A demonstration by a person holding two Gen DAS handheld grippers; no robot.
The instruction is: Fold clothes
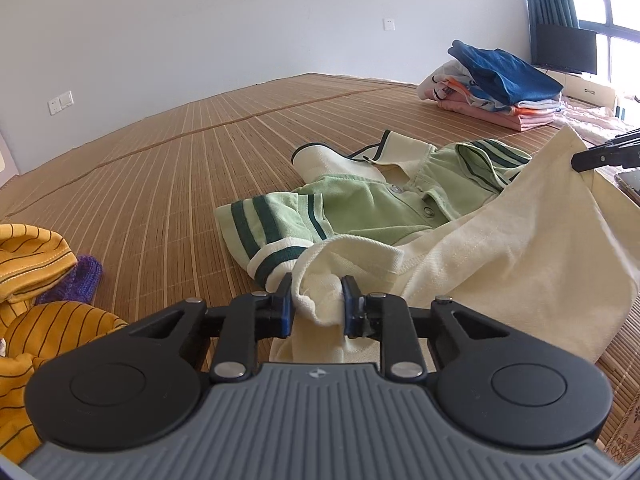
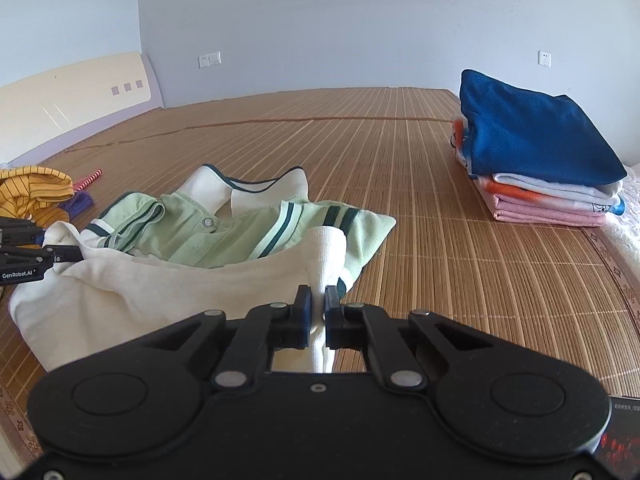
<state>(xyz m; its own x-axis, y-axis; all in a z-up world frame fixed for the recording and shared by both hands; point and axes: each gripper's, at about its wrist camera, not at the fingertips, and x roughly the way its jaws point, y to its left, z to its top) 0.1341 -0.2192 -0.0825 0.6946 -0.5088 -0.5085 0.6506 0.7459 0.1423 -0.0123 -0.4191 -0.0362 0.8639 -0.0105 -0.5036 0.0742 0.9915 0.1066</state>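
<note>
A cream and light-green polo shirt [image 1: 400, 208] with dark green stripes lies on the bamboo mat [image 1: 180, 152], its cream lower part lifted and folded up toward the collar. My left gripper [image 1: 316, 292] is shut on one cream hem corner. My right gripper [image 2: 318, 300] is shut on the other hem corner, a bunched cream fold [image 2: 330, 256]. The shirt [image 2: 208, 232] shows its collar and buttons beyond the raised hem. The right gripper's tip [image 1: 600, 156] shows at the right edge of the left wrist view; the left gripper [image 2: 60, 254] shows at the left edge of the right wrist view.
A stack of folded clothes [image 2: 536, 152], blue on top, sits at the far right of the mat [image 2: 440, 240]. A crumpled yellow striped garment [image 1: 36, 280] and a purple knit piece [image 1: 76, 280] lie at the left. A cream headboard [image 2: 72, 108] stands far left.
</note>
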